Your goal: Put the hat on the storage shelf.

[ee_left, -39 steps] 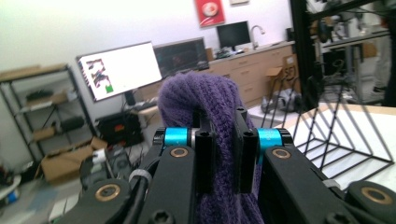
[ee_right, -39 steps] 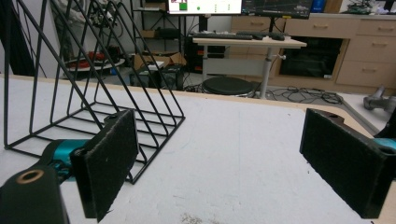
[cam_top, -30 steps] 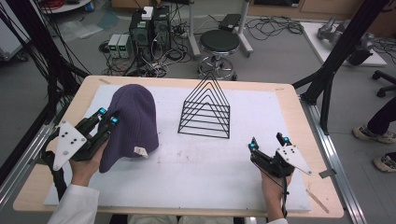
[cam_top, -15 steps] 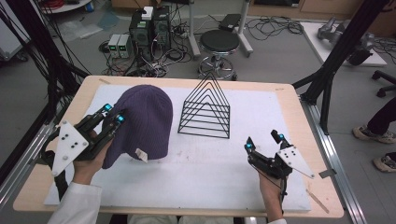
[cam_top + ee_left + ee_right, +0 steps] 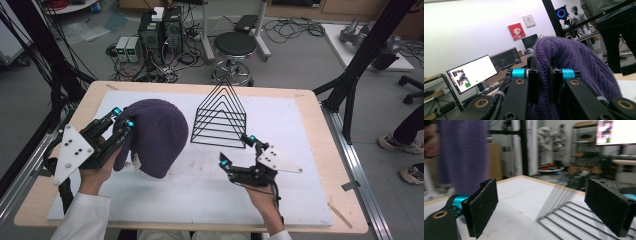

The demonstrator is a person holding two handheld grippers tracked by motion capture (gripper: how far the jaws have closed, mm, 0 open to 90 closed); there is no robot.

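Above the table, left gripper [image 5: 123, 120] pinching beanie [image 5: 157, 136]

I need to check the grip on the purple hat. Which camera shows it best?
The left gripper view: the left gripper pinches a fold of the purple hat up close. The high view shows the whole hat hanging; the right gripper view gives a purple blur.

purple knit hat [image 5: 157, 135] pinched at its edge by the left gripper [image 5: 123, 118], lifted above the white mat [image 5: 300, 200], black wire rack [image 5: 220, 116] beside it, right gripper [image 5: 238, 151] wide apart just below the rack
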